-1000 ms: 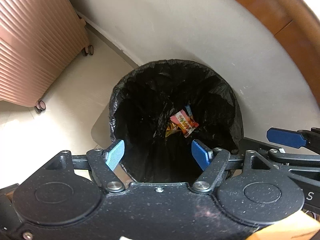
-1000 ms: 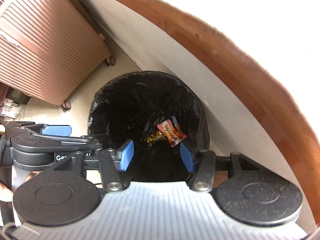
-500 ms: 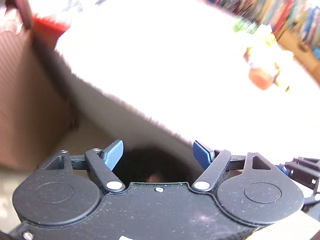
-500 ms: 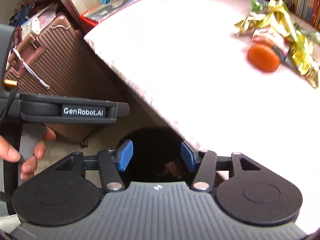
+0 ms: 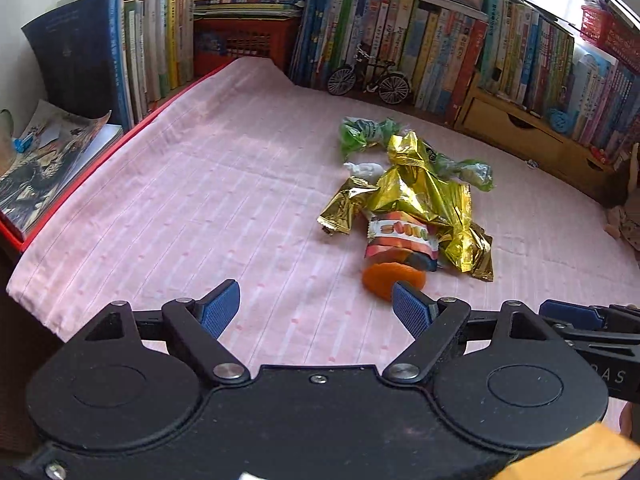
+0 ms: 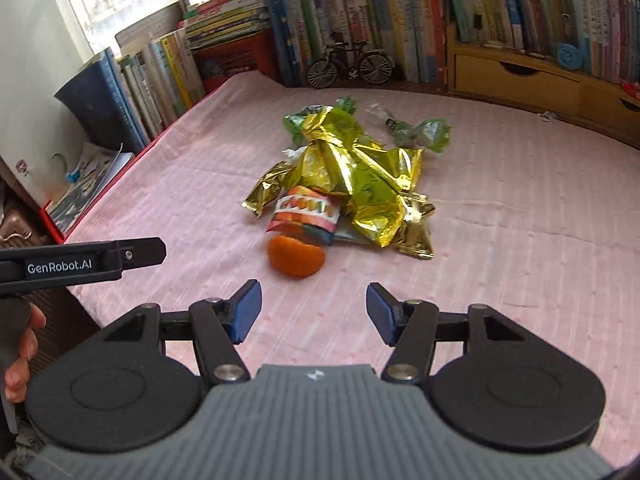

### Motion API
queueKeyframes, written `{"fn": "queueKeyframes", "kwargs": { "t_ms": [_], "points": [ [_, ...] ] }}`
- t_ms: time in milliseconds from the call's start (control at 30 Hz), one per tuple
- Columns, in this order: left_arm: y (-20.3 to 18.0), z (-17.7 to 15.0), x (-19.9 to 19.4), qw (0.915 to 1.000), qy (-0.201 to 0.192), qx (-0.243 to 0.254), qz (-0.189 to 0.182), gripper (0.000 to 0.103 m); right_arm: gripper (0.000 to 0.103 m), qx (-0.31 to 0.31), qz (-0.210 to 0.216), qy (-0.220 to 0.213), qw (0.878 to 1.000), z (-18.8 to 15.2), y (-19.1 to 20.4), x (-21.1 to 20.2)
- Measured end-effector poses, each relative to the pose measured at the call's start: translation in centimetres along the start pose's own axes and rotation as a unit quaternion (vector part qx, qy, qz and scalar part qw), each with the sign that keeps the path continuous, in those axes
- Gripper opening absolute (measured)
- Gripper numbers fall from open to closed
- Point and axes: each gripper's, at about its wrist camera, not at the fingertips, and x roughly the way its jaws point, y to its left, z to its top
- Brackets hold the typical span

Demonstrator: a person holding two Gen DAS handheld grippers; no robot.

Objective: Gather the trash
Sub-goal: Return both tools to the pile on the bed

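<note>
Trash pile (image 5: 412, 208) back in view, bin gone | left gripper (image 5: 316, 304), right gripper (image 6: 314, 312) opening, empty | next pickup.

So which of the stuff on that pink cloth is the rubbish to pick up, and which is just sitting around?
Rubbish to collect:
gold foil wrappers
green wrappers
striped snack packet
orange peel
small white scrap

Just lying about:
rows of books
model bicycle
wooden drawer box
magazines
</note>
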Motion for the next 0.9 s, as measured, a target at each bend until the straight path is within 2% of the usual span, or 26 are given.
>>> {"fn": "queueKeyframes", "kwargs": {
  "t_ms": [233,433,733,900],
  "points": [
    [-4.4,0.2,4.8,0.9989,0.033,0.031,-0.01,0.082,0.071,0.031,-0.033,-0.002,0.999,1.8,-5.4,0.9],
    [-6.9,-0.1,8.5,0.9975,0.06,0.036,-0.003,0.082,0.071,0.031,-0.032,0.013,0.999,3.5,-8.6,2.7],
    [-7.8,0.4,12.7,0.9963,0.077,0.029,0.021,0.079,0.071,0.028,0.001,0.047,0.999,5.9,-10.3,7.5],
    [-8.2,0.6,13.4,0.9953,0.083,0.039,0.031,0.072,0.071,0.028,0.013,0.065,0.997,6.5,-10.1,10.0]
  ]
}}
